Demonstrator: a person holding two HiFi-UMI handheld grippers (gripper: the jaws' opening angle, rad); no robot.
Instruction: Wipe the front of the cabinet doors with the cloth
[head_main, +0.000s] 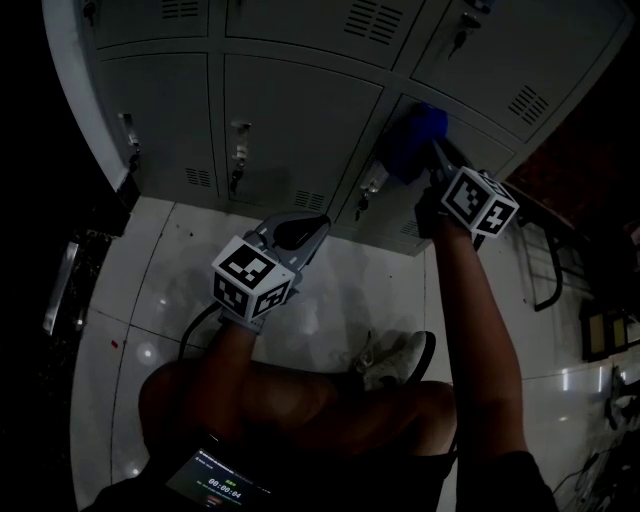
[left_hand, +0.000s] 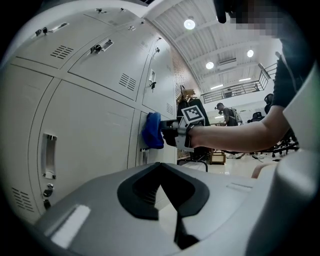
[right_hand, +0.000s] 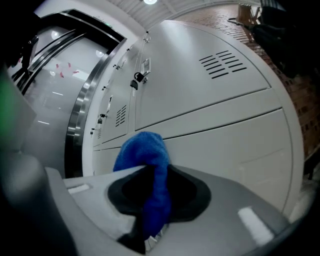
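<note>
Right gripper (right_hand: 152, 202) clamps blue cloth (right_hand: 142, 150) against cabinet door (right_hand: 225, 145); left gripper (left_hand: 172, 202) closed, empty.

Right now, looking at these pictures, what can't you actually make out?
- Head view: too dark to show dirt or wiped streaks on the cabinet doors; their upper rows are cut off by the top edge.
- Right gripper view: the cloth hides the right gripper's tips and any contact with the door.
- Left gripper view: the distant person is too small to tell what they are doing.
</note>
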